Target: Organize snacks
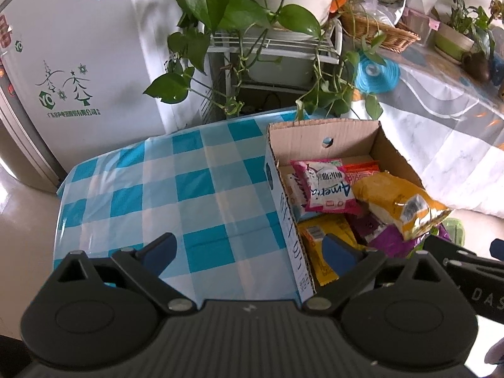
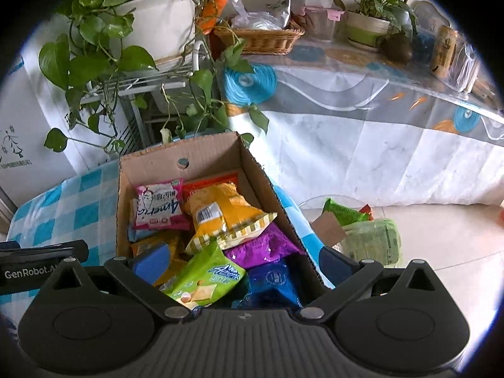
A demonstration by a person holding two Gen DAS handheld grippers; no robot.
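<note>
A cardboard box stands on a table with a blue-and-white checked cloth. It holds several snack packets: a pink-and-white one, a yellow one, a purple one, a green one, a blue one. My left gripper is open and empty, astride the box's left wall. My right gripper is open and empty, above the box's near end.
Potted trailing plants on a white wire rack stand behind the table. A long covered table with a wicker basket, pots and a can runs at the right. Green packets lie in a clear container right of the box.
</note>
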